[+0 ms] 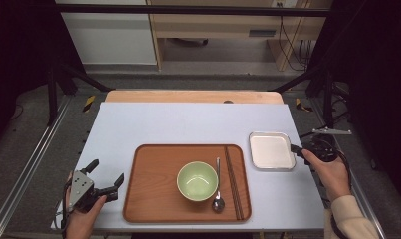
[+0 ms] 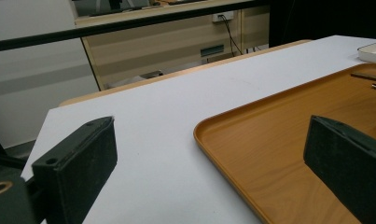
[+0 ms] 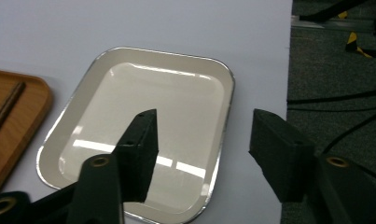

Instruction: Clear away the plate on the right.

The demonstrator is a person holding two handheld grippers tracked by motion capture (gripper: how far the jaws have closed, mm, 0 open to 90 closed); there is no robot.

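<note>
Straddling the near right rim of the white dish [image 3: 143, 121], which sits on the table [image 1: 188, 122] just right of the wooden tray [image 1: 153, 199], the right gripper [image 3: 202, 154] is half open, gripping nothing yet, while the left gripper [image 1: 106, 181] waits wide open, well apart.

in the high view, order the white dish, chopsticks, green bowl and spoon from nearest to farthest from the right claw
From the right claw:
1. White dish, beside it, right of the tray.
2. Chopsticks, on the tray's right edge.
3. Spoon, left of the chopsticks.
4. Green bowl, mid-tray.
</note>
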